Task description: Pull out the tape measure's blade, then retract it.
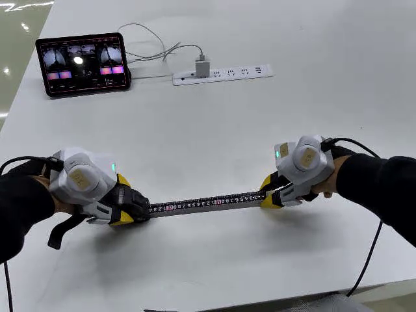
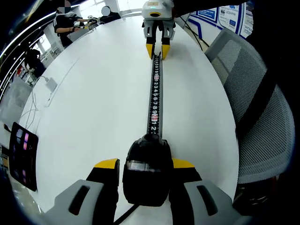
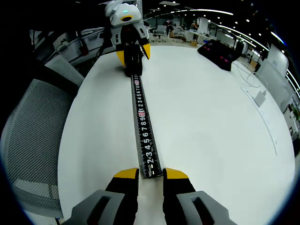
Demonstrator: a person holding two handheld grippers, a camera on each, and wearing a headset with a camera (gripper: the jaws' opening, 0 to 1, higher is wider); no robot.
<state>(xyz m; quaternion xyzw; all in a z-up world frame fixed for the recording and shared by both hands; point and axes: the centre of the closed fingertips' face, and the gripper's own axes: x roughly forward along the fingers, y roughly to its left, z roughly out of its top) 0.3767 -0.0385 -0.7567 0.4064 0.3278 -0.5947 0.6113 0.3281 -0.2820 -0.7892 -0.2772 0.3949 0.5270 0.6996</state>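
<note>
Tape measure [image 1: 133, 203] lies on the white bench [image 1: 227, 123], its black body clamped between the left tongs [image 2: 145, 165]. Blade [image 1: 205, 204] runs flat out of the tape measure along the bench, numbers up, to the right tongs [image 3: 151, 174], which are closed on its free end. Beyond the tape measure, further from the person, a tablet [image 1: 82, 63] and a power strip [image 1: 224, 73] sit well apart from it.

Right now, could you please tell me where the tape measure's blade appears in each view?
Head view: blade lies across the lower middle, between left gripper and right gripper.
Left gripper view: blade runs up the centre, from black case to right gripper.
Right gripper view: blade runs from the jaws up to the black case.
Shared landmark: the black case.
</note>
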